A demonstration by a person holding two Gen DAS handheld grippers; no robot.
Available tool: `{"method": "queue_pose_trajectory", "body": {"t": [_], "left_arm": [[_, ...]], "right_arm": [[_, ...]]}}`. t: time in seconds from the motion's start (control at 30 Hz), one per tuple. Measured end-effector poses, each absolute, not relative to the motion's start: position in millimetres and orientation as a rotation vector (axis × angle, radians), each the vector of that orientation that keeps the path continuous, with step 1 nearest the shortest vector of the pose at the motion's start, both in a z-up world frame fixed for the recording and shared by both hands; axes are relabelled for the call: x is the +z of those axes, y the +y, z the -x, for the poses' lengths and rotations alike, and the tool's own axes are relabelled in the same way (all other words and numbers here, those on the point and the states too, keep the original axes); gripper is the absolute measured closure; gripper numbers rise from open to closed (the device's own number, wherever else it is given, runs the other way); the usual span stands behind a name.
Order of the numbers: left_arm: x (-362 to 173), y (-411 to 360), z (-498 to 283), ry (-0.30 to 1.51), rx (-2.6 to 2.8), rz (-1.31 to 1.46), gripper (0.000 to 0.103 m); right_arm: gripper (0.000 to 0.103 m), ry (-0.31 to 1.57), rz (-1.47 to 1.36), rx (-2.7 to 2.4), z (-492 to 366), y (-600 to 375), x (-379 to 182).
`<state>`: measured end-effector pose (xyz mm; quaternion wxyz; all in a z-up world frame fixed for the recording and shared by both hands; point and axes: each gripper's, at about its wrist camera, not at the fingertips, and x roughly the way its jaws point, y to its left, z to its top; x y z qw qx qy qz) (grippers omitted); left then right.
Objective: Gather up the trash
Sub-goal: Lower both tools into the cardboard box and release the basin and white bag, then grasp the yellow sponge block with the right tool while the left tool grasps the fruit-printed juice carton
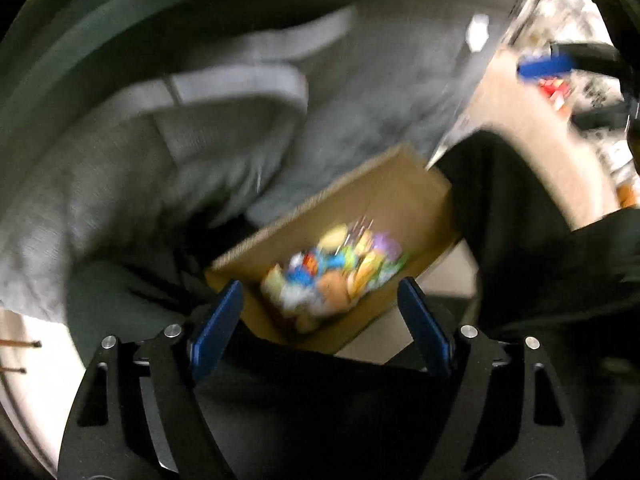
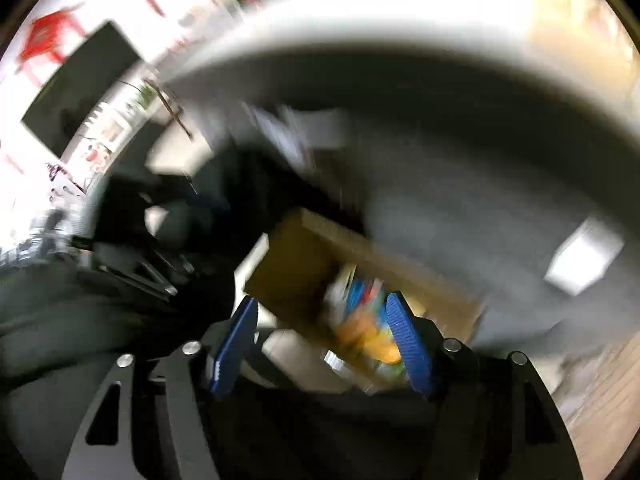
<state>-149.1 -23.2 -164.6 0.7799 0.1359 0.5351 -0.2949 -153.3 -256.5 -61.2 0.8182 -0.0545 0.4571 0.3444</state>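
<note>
An open cardboard box (image 1: pixel 400 200) sits below both grippers, partly filled with colourful crumpled wrappers (image 1: pixel 336 268). My left gripper (image 1: pixel 320 284) points steeply down over the box, its blue pads wide apart with nothing between them. In the right wrist view the same box (image 2: pixel 292 272) and its wrappers (image 2: pixel 368 332) lie just beyond my right gripper (image 2: pixel 322 298). That gripper is also open, and its pads touch nothing. Both views are heavily blurred. A white scrap of paper (image 2: pixel 584 256) lies on the grey surface to the right of the box.
Grey upholstery (image 1: pixel 200 140) rises behind and left of the box. A person's dark clothing (image 1: pixel 540 260) fills the right side. Pale floor (image 1: pixel 520 152) shows beyond it, and wooden flooring (image 2: pixel 600 400) at the lower right. Cluttered shelves stand far off.
</note>
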Motion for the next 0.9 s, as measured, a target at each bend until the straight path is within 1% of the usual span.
{"method": "queue_pose_trajectory", "body": {"t": [0.03, 0.1, 0.13, 0.2, 0.27, 0.37, 0.47, 0.5, 0.53, 0.63, 0.73, 0.9], "left_arm": [[-147, -22, 150, 1.103, -0.653, -0.262, 0.026], [-120, -23, 150, 1.034, -0.673, -0.238, 0.024], [-107, -26, 150, 1.000, -0.681, -0.233, 0.021], [-81, -34, 144, 0.926, -0.681, -0.234, 0.021], [-64, -38, 140, 0.878, -0.689, -0.223, 0.021], [-52, -42, 134, 0.861, -0.692, -0.177, 0.021], [-48, -48, 122, 0.867, -0.678, -0.127, 0.021], [-44, -49, 117, 0.869, -0.666, -0.119, 0.021], [-41, -50, 114, 0.866, -0.656, -0.112, 0.021], [-28, -51, 92, 0.839, -0.609, -0.072, 0.020], [-7, -57, 49, 0.822, -0.514, -0.023, 0.020], [22, -78, -55, 0.748, -0.385, -0.013, 0.018]], "right_arm": [[0.023, 0.893, 0.150, 0.708, 152, -264, -32], [0.019, 0.790, 0.236, 0.643, 139, -278, 4], [0.018, 0.760, 0.288, 0.607, 125, -285, 15], [0.018, 0.763, 0.356, 0.577, 101, -292, 15], [0.018, 0.811, 0.401, 0.574, 74, -300, 2], [0.023, 0.868, 0.437, 0.628, 51, -304, -20], [0.034, 0.901, 0.446, 0.684, 40, -306, -35], [0.041, 0.903, 0.410, 0.711, 35, -306, -38], [0.051, 0.922, 0.354, 0.736, 29, -307, -39], [0.053, 0.910, 0.318, 0.707, 26, -303, -36], [0.054, 0.924, 0.214, 0.670, 14, -301, -34], [0.054, 0.913, 0.090, 0.617, 5, -306, -31]]}}
